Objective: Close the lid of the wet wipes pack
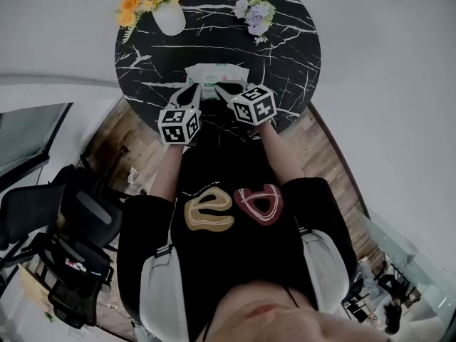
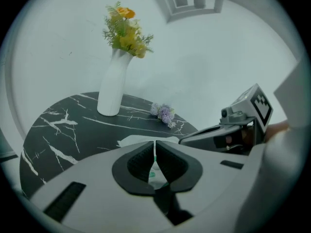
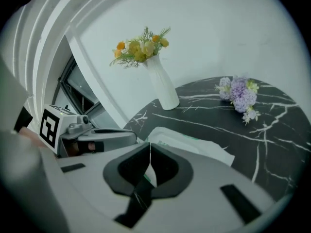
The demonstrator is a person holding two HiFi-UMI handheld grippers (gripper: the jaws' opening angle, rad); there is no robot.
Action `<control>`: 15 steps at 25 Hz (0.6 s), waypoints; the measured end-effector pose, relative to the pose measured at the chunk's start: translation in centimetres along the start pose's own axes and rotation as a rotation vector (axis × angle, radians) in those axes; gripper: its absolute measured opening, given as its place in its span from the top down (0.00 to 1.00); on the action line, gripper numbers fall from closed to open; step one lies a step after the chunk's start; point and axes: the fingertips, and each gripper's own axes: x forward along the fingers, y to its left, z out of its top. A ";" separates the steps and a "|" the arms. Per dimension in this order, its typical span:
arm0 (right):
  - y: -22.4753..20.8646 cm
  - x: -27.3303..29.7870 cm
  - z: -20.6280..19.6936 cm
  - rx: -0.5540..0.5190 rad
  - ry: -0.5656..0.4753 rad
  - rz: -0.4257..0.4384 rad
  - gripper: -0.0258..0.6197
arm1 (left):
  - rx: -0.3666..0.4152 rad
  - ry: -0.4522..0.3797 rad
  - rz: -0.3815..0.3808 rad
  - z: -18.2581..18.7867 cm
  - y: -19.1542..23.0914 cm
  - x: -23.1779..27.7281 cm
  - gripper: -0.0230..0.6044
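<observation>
The wet wipes pack (image 1: 216, 75), white with green print, lies flat on the round black marble table (image 1: 285, 55) near its front edge. My left gripper (image 1: 192, 89) is at the pack's near left corner and my right gripper (image 1: 223, 88) is at its near middle. In the left gripper view the jaws (image 2: 155, 142) meet with nothing between them, and the pack (image 2: 132, 140) lies just beyond. In the right gripper view the jaws (image 3: 149, 145) also meet, just in front of the pack (image 3: 197, 145). The lid is too small and too hidden to judge.
A white vase (image 1: 169, 18) with yellow and orange flowers stands at the table's back left. A small purple flower bunch (image 1: 256, 14) lies at the back right. Black office chairs (image 1: 64, 234) stand on the floor to my left.
</observation>
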 end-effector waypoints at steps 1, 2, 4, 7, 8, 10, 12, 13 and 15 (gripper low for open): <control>0.0 -0.6 0.4 -0.009 -0.030 -0.027 0.94 | 0.022 -0.018 -0.004 0.5 -0.4 -0.3 0.92; -0.1 -1.2 0.9 -0.019 -0.061 -0.057 0.94 | 0.043 -0.038 -0.008 1.1 -0.9 -0.7 0.92; 0.0 -2.3 1.7 -0.039 -0.120 -0.108 0.94 | 0.075 -0.080 -0.017 2.3 -1.8 -1.4 0.92; 0.4 -4.0 2.5 -0.055 -0.194 -0.161 0.94 | 0.101 -0.138 -0.028 3.8 -2.9 -2.7 0.92; 0.6 -4.5 2.7 -0.058 -0.217 -0.178 0.94 | 0.110 -0.157 -0.032 4.3 -3.3 -3.2 0.92; 1.0 -5.6 3.1 -0.073 -0.260 -0.218 0.94 | 0.130 -0.192 -0.038 5.1 -3.9 -4.2 0.92; 1.3 -6.8 3.5 -0.100 -0.303 -0.265 0.94 | 0.157 -0.225 -0.039 5.8 -4.5 -5.2 0.92; 1.6 -7.4 3.6 -0.115 -0.324 -0.289 0.94 | 0.173 -0.242 -0.037 6.1 -4.7 -5.7 0.92; 2.0 -8.6 3.8 -0.140 -0.363 -0.330 0.94 | 0.201 -0.276 -0.032 6.7 -5.2 -6.8 0.92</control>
